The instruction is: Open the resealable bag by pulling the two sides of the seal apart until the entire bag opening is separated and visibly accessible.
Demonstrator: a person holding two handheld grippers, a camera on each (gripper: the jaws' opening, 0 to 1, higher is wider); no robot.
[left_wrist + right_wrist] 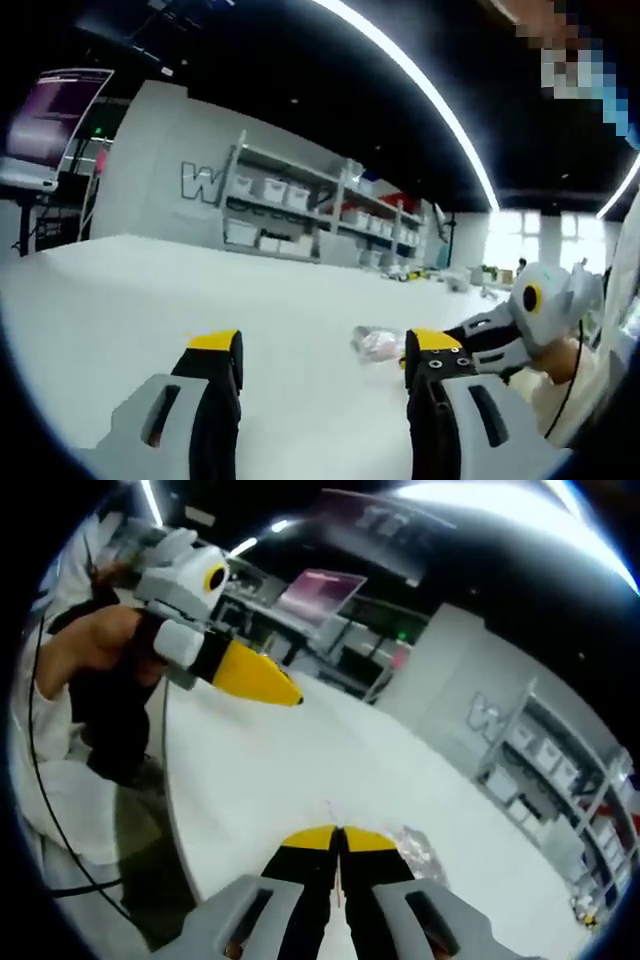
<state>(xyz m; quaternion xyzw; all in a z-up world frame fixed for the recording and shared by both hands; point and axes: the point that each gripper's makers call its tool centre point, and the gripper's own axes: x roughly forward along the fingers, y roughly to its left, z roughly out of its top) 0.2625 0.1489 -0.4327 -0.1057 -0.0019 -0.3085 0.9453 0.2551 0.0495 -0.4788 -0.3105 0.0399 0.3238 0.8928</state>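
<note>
Right gripper [338, 838] clenched on the bag [412, 846], mostly hidden behind its jaws; left gripper [325, 352] released above the surface [150, 290].

The left gripper view looks low across a white table [150, 300] toward grey shelving [300, 205] on the far wall, its own left gripper [325, 350] rising at the bottom and the right gripper [490, 335] entering from the right. The right gripper view, rolled and tilted, looks down closer on the same table, with the left gripper [250, 675] at upper left. Both views share the tabletop, the shelving and a clear bag [380, 343].
</note>
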